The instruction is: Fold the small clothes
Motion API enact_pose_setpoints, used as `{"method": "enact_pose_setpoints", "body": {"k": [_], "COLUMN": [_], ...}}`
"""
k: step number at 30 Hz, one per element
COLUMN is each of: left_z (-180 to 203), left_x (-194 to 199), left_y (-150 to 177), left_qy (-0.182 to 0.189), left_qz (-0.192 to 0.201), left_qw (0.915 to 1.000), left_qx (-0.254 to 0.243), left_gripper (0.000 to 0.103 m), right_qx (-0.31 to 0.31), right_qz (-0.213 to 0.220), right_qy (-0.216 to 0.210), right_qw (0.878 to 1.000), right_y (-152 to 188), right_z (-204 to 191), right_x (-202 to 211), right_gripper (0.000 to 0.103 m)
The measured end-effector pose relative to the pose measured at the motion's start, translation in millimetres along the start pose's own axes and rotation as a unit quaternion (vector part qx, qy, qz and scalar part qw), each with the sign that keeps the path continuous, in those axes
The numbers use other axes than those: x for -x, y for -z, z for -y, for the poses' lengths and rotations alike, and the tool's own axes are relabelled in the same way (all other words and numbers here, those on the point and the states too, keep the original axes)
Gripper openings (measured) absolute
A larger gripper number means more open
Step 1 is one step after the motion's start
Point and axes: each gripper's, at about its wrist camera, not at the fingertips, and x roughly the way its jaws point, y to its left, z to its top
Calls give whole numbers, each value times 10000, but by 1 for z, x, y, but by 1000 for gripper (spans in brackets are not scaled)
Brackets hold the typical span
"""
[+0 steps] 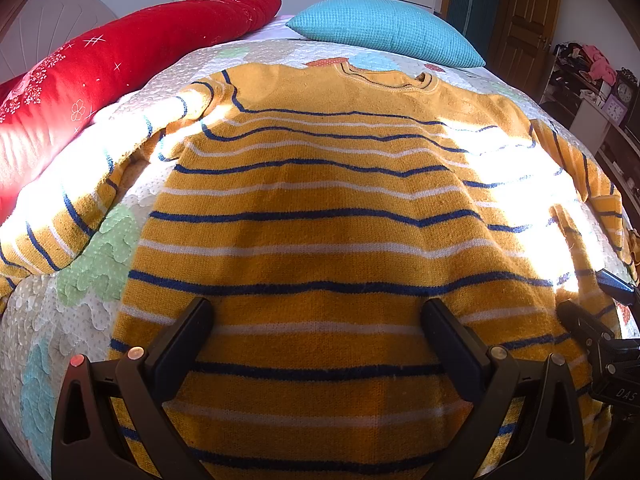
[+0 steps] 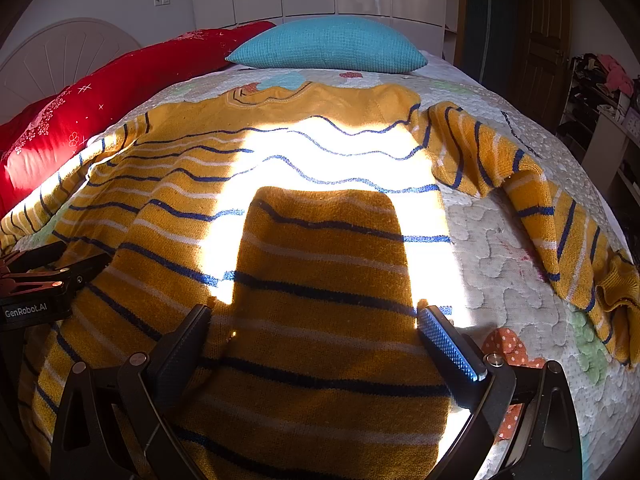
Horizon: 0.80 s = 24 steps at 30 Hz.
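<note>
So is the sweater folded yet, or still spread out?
Spread out. The sweater lies flat on the quilt, neck far, both sleeves out to the sides. No fold shows.

A mustard-yellow knitted sweater with thin navy and white stripes lies spread flat on the bed, neckline toward the far edge, hem toward the near edge. Both sleeves are spread outward toward the bed's side edges, the right one rumpled. Bright sunlight washes across its middle
</note>
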Motion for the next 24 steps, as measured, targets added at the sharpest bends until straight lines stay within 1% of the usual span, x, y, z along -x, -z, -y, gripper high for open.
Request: {"method": "enact_pose_setpoints", "body": {"k": [24], "left_z": [0], "left_x": [0], "left_y": [0], "left_qy": [0], "left_qz": [1], "left_qw": [10000], "left_qx": [0], "left_gripper": [103], "right_qx": [1], "right_qz": [-2], "right_qy": [0], "right_qw": [10000], "right_y": [-1], "right_z": [1], "right_x": [-4], "right_gripper": [103]}}
